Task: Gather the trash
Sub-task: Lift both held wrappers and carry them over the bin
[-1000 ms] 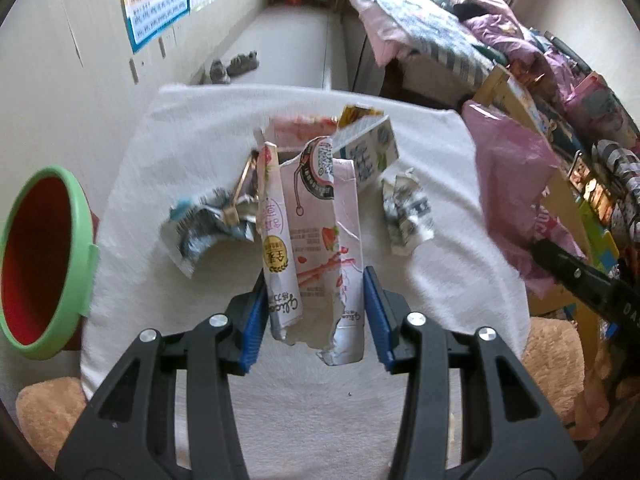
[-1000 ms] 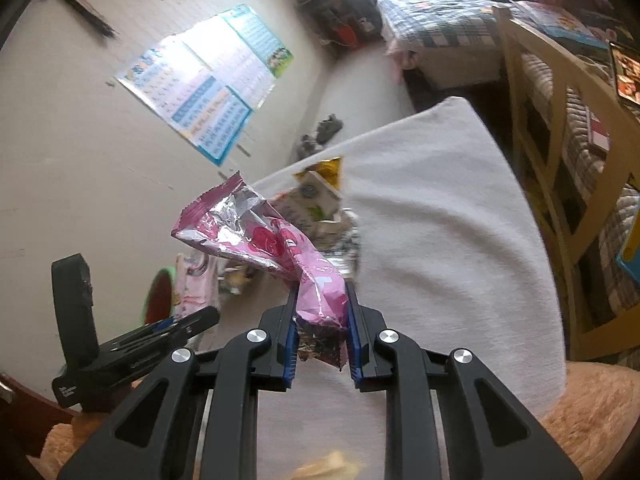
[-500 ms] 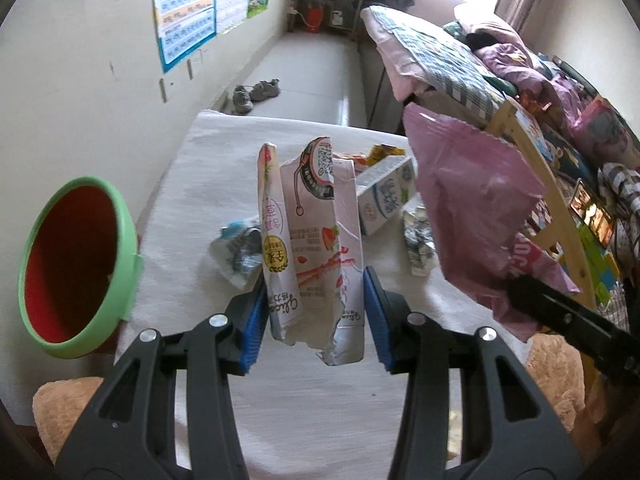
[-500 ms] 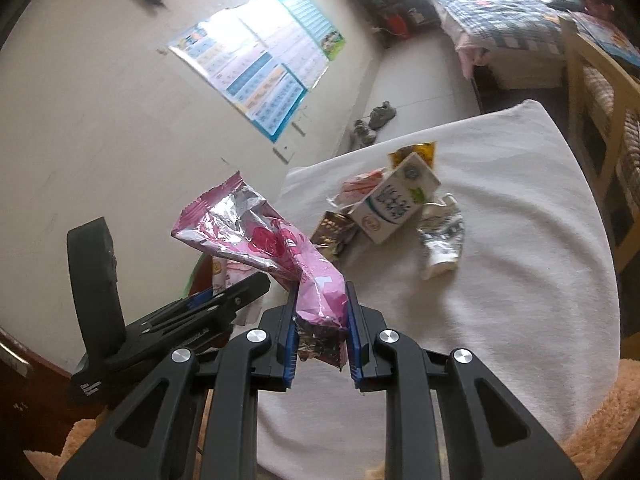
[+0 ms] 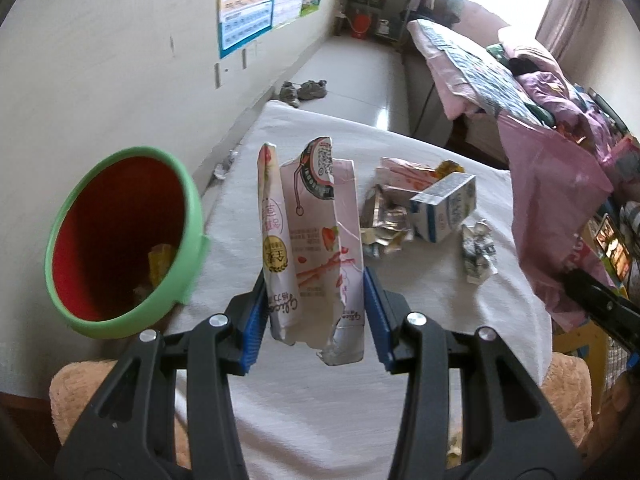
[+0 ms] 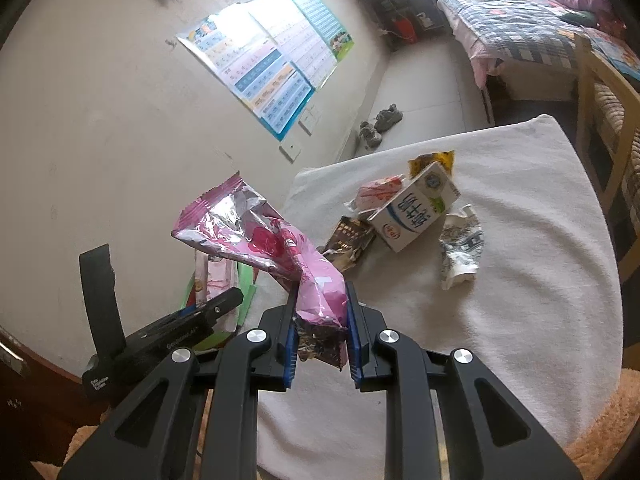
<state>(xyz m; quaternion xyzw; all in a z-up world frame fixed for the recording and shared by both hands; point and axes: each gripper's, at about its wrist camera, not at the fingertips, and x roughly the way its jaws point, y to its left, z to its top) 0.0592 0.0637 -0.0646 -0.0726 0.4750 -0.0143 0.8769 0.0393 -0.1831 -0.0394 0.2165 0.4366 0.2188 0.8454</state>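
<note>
My left gripper is shut on a torn pale pink snack box and holds it upright above the white-covered table, just right of the red bin with a green rim. My right gripper is shut on a crumpled pink foil wrapper, held above the table's left edge; the wrapper also shows in the left wrist view. A white and blue milk carton, a crumpled paper wrapper, a dark foil wrapper and more scraps lie on the table.
The bin holds some yellow trash. A wooden chair stands at the table's right side, a bed beyond it. Shoes lie on the floor by the wall. A plush orange mat lies under the table's near edge.
My left gripper has carried the pink box back and left, nearer the bin's mouth. My right gripper has swung with the pink wrapper toward the bin side; the trash pile now lies farther off.
</note>
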